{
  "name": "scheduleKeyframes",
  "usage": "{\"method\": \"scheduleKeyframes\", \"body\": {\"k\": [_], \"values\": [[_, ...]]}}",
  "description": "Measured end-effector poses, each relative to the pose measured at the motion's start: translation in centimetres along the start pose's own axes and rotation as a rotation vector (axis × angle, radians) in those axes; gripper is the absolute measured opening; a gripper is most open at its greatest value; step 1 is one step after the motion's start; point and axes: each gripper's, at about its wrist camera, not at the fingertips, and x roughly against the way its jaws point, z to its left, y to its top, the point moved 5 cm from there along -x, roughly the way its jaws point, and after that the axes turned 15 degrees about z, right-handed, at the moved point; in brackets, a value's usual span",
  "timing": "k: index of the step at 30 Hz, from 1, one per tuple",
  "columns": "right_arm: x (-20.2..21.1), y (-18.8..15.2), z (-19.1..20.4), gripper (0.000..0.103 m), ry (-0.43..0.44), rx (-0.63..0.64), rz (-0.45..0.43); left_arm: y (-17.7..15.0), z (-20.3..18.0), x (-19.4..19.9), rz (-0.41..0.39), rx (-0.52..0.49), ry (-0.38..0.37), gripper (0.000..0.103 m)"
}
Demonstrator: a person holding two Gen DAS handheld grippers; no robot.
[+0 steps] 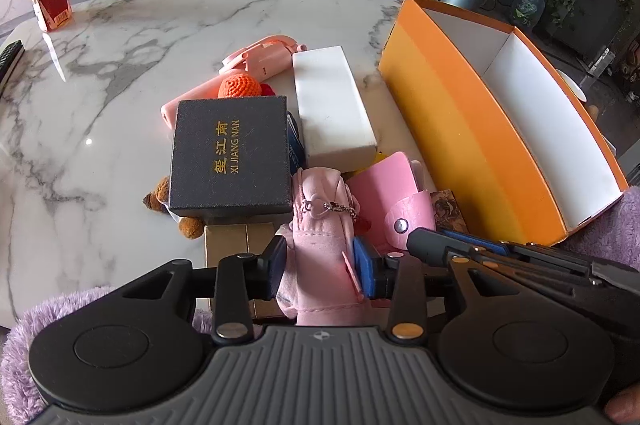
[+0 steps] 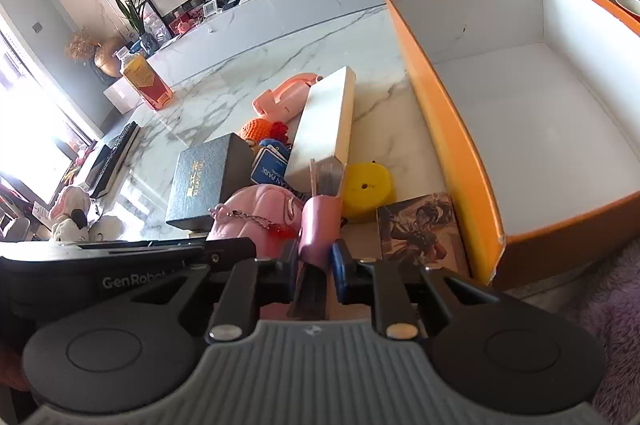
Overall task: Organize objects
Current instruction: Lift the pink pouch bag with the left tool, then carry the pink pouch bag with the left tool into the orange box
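Beside the orange box (image 2: pixel 448 129): your cluttered pile.
Left gripper (image 1: pixel 320 265): clamped on the pink pouch (image 1: pixel 320 217).
Right gripper (image 2: pixel 316 261): pinching the pink card holder (image 2: pixel 320 225), nearest the box.
Advice: lift straight up, clear the wall, then release inside.

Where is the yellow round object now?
In the right wrist view, the yellow round object lies on the marble table, between the white box and the orange tray, beside the picture card.

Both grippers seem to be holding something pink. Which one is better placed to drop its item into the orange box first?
Right, probably: the right gripper holds the pink card holder beside the orange box, nearer than the left gripper.
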Motion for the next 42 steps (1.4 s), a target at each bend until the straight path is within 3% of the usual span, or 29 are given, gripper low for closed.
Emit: {"method": "scheduleKeyframes", "body": {"k": [10,11,13,15,16,21,32,37,42], "values": [[-0.9,2.0,-1.7,0.025,0.051,-0.020,0.027,0.2,0.4,-0.2,0.018,0.012,-0.039,0.046],[-1.2,2.1,-1.7,0.033,0.066,-0.025,0.038,0.2,0.3,-0.2,0.018,0.009,-0.038,0.047],[-1.7,2.3,-1.5,0.039,0.065,-0.024,0.054,0.2,0.1,-0.6,0.030,0.003,-0.040,0.048],[-1.6,2.2,-1.2,0.034,0.048,-0.010,0.050,0.2,0.0,-0.8,0.035,0.003,-0.031,0.048],[-1.5,2.1,-1.1,0.022,0.047,0.001,0.051,0.1,-0.1,-0.8,0.032,0.001,-0.026,0.047],[-0.6,2.0,-1.2,0.021,0.039,0.013,0.049,0.1,-0.2,-0.4,0.021,0.014,-0.011,0.036],[7.4,1.8,-0.8,0.020,0.103,0.115,-0.138,-0.5,-1.7,4.8,-0.106,0.080,-0.095,0.032],[12.2,2.0,-1.2,0.020,0.130,0.149,-0.234,0.6,-4.7,8.1,-0.203,0.025,-0.112,0.032],[16.8,2.8,-2.9,0.020,0.097,0.177,-0.325,2.6,-8.7,9.8,-0.272,-0.060,-0.121,0.033]]}}
